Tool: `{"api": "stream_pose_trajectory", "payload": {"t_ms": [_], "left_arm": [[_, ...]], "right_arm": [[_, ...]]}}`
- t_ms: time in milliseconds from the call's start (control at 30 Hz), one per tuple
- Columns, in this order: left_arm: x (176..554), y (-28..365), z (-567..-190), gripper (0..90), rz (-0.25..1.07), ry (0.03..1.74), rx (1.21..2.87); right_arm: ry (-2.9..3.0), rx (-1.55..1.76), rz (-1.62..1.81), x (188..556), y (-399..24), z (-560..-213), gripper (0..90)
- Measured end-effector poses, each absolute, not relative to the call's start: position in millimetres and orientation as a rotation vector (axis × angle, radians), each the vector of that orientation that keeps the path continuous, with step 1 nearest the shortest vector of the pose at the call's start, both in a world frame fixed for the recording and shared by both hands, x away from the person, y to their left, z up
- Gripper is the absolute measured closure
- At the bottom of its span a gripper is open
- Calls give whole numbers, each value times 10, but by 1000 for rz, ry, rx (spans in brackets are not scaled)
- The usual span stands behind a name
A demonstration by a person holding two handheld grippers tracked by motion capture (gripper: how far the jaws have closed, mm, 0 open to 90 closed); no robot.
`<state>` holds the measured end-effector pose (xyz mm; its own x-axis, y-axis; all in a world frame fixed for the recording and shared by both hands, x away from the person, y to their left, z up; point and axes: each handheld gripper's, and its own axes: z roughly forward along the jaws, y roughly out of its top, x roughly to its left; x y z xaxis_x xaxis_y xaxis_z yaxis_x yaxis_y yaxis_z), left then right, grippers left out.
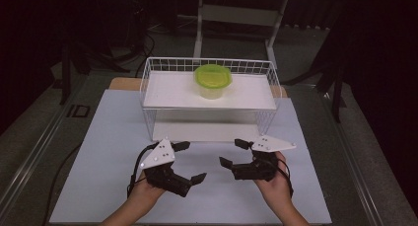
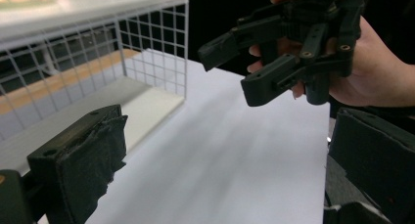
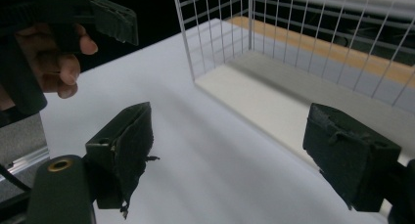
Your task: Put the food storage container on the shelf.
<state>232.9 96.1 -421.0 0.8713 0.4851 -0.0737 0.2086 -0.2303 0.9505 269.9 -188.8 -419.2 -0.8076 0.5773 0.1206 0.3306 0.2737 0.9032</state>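
High view, green-lidded tub (image 1: 213, 81) on wire shelf (image 1: 148, 83), beyond both gaping tools, left tool (image 1: 190, 162), right tool (image 1: 232, 153).

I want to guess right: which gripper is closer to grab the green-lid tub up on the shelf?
Probably neither: the tub sits mid-shelf, while the left gripper and right gripper both wait open, about equally far.

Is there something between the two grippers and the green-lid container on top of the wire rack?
Nothing visible lies on the white sheet between either hand-held gripper, left or right, and the rack. The container stands on the rack's upper shelf, behind its low wire rim, open from above.
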Motion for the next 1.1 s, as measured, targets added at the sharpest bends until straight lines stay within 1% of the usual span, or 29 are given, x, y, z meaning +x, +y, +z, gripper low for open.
{"api": "stream_pose_trajectory", "payload": {"t_ms": [300,367,600,767,867,1100], "left_arm": [[2264,989,-4483,11,219,552,1833],[2247,1004,-4535,11,230,557,1854],[2199,1101,-4671,11,252,577,1853],[2189,1158,-4780,11,234,605,1864],[2178,1168,-4811,11,222,604,1861],[2191,1216,-4805,10,245,611,1843]], "right_arm": [[2331,855,1559,2599,-1959,-4415,186],[2339,846,1548,2568,-1986,-4486,186],[2381,861,1505,2536,-2031,-4594,185],[2404,854,1493,2476,-2072,-4692,183],[2397,864,1496,2457,-2125,-4741,179],[2352,860,1495,2449,-2244,-4809,179]]}}
